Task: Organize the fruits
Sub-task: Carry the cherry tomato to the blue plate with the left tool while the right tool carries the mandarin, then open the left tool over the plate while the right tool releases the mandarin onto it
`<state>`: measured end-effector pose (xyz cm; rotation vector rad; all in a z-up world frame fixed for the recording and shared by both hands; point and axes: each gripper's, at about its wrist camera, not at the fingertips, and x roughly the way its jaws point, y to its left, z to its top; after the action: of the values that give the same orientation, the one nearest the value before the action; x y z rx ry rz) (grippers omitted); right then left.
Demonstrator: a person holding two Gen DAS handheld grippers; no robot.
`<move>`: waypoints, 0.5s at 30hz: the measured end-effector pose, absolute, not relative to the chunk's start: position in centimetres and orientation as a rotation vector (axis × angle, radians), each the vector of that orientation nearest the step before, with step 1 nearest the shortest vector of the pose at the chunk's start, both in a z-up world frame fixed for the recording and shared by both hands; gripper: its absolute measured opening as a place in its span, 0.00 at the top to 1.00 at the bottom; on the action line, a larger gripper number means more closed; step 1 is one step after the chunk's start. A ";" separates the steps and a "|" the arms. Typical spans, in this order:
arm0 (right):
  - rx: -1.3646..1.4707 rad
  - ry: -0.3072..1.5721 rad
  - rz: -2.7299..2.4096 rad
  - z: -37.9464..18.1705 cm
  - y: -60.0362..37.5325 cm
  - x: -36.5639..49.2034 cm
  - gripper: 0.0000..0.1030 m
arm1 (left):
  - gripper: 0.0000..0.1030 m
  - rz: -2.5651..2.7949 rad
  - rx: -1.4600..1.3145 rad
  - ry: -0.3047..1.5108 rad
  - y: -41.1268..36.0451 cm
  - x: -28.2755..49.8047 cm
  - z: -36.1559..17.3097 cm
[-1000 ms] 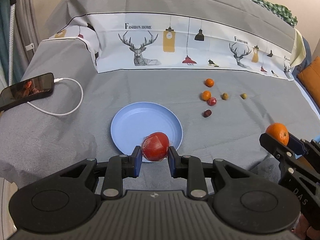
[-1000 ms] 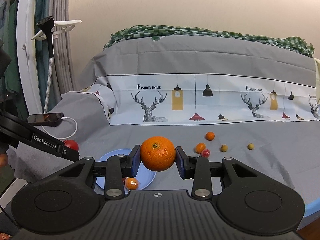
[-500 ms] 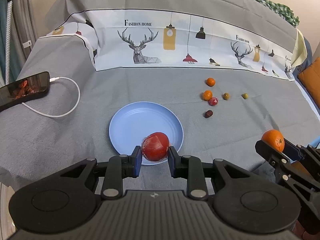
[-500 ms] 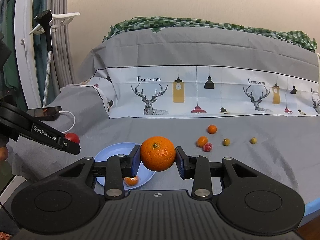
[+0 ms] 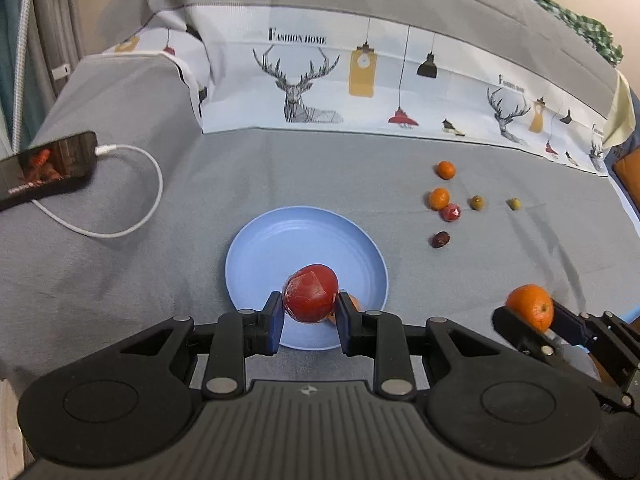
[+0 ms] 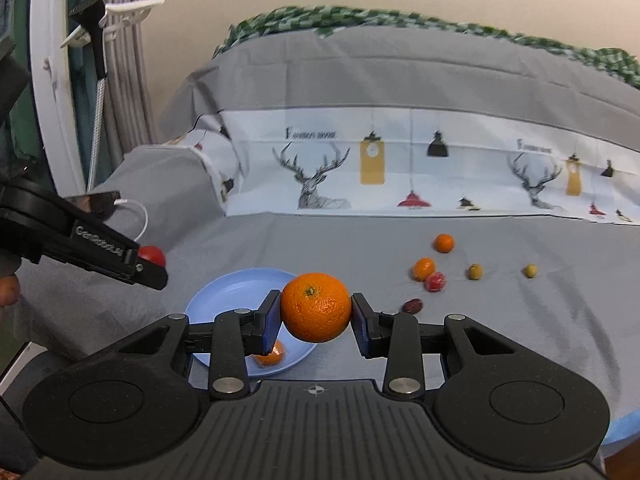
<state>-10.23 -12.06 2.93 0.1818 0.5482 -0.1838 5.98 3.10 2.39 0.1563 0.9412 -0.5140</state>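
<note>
My left gripper [image 5: 310, 316] is shut on a red tomato [image 5: 311, 293] and holds it over the near part of the blue plate [image 5: 280, 240]. A small orange fruit [image 6: 271, 356] lies on the plate [image 6: 236, 292], mostly hidden behind the tomato in the left wrist view. My right gripper [image 6: 316, 320] is shut on a large orange [image 6: 316, 306], above the bed to the right of the plate; it also shows in the left wrist view [image 5: 530, 307]. Several small fruits [image 5: 440, 198] lie loose on the grey bedcover to the right.
A phone [image 5: 44, 164] on a white charging cable [image 5: 132, 200] lies at the left on the bed. A printed deer cloth [image 5: 360, 84] covers the raised back. The bed edge runs close below both grippers.
Both grippers have moved forward toward the plate with their fruit. The tomato now hangs further over the plate. The orange has come nearer the plate's right side.
</note>
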 end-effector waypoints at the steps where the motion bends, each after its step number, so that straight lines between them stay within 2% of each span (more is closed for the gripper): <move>1: 0.176 0.561 -0.175 2.5 -12.0 -9.6 0.63 | 0.70 -0.511 0.159 0.951 2.9 6.5 1.9; 15: 0.176 0.827 -0.060 -6.4 -12.6 1.4 0.63 | 0.70 -0.476 0.238 1.095 0.5 13.9 -6.7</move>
<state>1.38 -12.61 -6.39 0.1759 0.8266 -0.0600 13.86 0.48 -6.70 0.2378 1.0953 -0.4757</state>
